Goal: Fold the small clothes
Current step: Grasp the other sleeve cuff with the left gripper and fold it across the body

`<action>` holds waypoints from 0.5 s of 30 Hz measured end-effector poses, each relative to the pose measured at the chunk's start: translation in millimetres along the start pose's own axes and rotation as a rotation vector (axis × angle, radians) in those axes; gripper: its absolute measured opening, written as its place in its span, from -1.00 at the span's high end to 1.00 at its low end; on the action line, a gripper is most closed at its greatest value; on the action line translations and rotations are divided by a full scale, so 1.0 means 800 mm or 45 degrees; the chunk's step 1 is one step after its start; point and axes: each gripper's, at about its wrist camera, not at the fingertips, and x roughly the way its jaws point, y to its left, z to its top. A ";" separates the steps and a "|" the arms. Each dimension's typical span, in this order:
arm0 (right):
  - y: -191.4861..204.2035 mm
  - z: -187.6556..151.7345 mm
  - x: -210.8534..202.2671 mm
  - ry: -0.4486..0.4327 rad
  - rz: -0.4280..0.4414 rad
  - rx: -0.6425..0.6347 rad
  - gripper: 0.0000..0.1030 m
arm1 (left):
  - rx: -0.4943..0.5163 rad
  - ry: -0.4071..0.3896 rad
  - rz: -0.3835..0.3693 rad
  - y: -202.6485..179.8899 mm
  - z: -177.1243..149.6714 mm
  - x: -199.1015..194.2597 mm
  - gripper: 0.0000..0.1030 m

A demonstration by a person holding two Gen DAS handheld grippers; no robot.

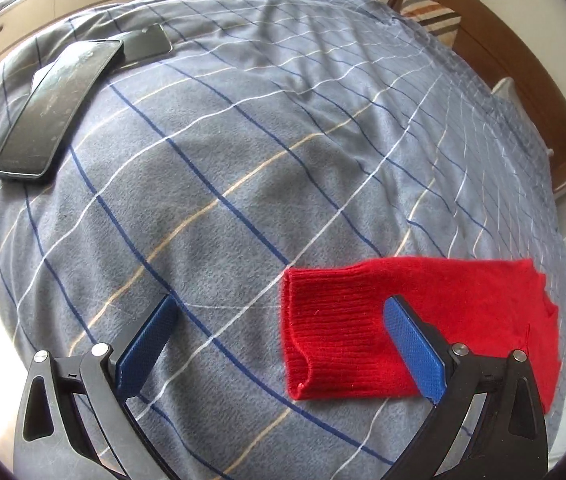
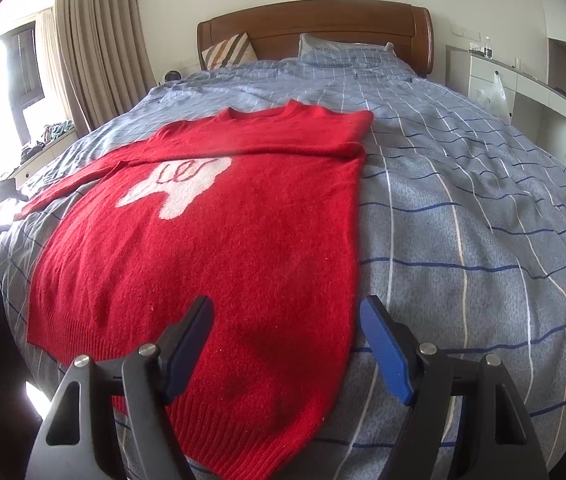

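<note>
A red knit sweater (image 2: 211,248) with a white motif lies flat on the bed, neck toward the headboard. Its right sleeve is folded across the chest; its left sleeve stretches out to the left. My right gripper (image 2: 287,312) is open and empty, low over the sweater's hem and right edge. In the left wrist view the ribbed cuff end of the sleeve (image 1: 335,320) lies on the bedspread. My left gripper (image 1: 279,308) is open and empty just above the bed, its right finger (image 1: 407,340) over the cuff, its left finger over bare bedspread.
The bed has a grey-blue checked bedspread (image 1: 203,160). Two dark phones (image 1: 55,108) lie on it at the far left of the left wrist view. A wooden headboard (image 2: 315,36) with pillows, curtains (image 2: 95,40) and a white cabinet (image 2: 523,84) surround the bed.
</note>
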 end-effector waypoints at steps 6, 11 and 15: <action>0.004 -0.002 0.003 0.008 -0.005 -0.027 -0.46 | 0.171 0.024 0.029 -0.033 -0.005 0.007 -0.23; 0.006 0.000 0.003 0.000 0.004 -0.027 -0.46 | 0.294 0.012 0.134 -0.062 -0.003 -0.010 0.85; 0.006 0.002 -0.003 -0.021 0.015 -0.023 -0.46 | 0.390 -0.083 0.045 -0.131 0.015 -0.061 0.85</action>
